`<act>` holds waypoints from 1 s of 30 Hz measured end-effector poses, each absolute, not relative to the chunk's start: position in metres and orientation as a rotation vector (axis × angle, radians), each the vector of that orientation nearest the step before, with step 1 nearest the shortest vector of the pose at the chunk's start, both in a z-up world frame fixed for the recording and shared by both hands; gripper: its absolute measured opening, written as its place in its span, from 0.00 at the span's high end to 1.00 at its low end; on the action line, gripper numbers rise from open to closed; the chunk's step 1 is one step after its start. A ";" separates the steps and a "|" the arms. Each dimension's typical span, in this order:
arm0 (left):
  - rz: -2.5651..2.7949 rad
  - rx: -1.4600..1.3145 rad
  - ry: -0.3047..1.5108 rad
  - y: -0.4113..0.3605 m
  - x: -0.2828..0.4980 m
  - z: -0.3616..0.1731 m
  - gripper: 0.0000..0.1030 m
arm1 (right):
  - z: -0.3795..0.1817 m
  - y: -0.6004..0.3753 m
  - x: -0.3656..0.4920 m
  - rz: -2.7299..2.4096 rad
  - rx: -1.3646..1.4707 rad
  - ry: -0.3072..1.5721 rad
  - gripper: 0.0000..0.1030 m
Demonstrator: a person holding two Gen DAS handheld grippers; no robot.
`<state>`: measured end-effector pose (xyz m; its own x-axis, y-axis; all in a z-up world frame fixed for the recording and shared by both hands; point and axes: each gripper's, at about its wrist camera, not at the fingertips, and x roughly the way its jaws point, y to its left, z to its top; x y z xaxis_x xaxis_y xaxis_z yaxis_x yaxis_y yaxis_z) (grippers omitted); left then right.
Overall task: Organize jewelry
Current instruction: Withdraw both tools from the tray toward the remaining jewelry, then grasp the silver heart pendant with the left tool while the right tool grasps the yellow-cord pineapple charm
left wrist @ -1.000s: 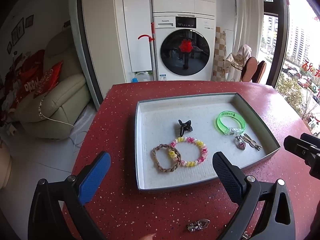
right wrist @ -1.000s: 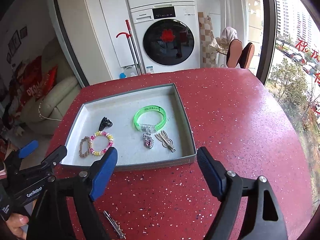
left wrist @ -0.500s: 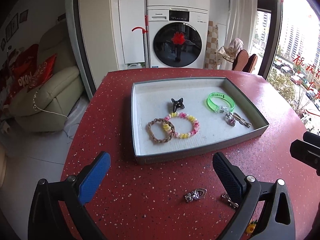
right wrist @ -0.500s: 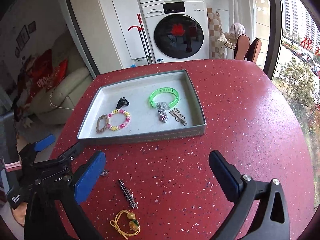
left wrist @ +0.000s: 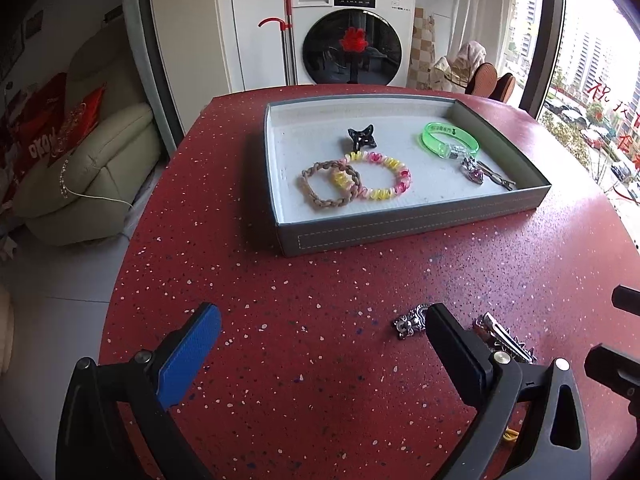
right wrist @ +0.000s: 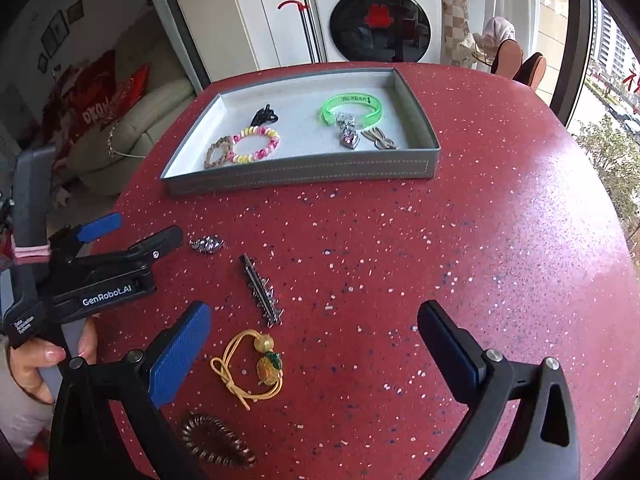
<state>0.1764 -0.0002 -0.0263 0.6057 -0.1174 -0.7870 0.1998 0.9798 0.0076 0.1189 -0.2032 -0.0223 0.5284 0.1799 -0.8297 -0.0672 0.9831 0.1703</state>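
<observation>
Both views show the grey jewelry tray (left wrist: 400, 228) on the red speckled table (right wrist: 480, 240), holding a green bangle (left wrist: 450, 140), a pink-and-yellow beaded bracelet (left wrist: 376, 178), a brown braided bracelet (left wrist: 330, 186), a black claw clip (left wrist: 362, 138), a heart pendant (right wrist: 348, 139) and a metal hair clip (right wrist: 378, 139). The left gripper (left wrist: 320, 346) stands wide open over bare table at lower centre, gripping nothing; a small silver clip (left wrist: 410, 322) lies partly behind its right finger. The right gripper (right wrist: 314, 344) has just been opening and stands fully apart, empty. Only the right wrist view shows the spiked barrette (right wrist: 262, 290) in full, the yellow cord charm with pineapple bead (right wrist: 252, 366) between the fingers, a brown spiral hair tie (right wrist: 218, 440) at the bottom edge, and the person's hand (right wrist: 36, 360) at lower left.
</observation>
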 end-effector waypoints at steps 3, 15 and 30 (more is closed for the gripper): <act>-0.199 0.120 0.910 -0.002 0.176 -0.032 0.00 | -0.029 -0.202 0.111 0.151 0.116 1.025 0.00; -0.271 0.199 0.902 -0.024 0.172 -0.036 0.00 | -0.045 -0.189 0.103 0.167 0.083 1.079 0.27; -0.297 0.257 0.917 -0.044 0.177 -0.047 0.05 | -0.054 -0.163 0.102 0.159 -0.079 1.085 0.58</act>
<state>0.1765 -0.0436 -0.0471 0.5732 -0.1414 -0.8071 0.3583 0.9291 0.0916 0.1024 -0.1633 -0.0540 0.4568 0.0899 -0.8850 -0.1674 0.9858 0.0137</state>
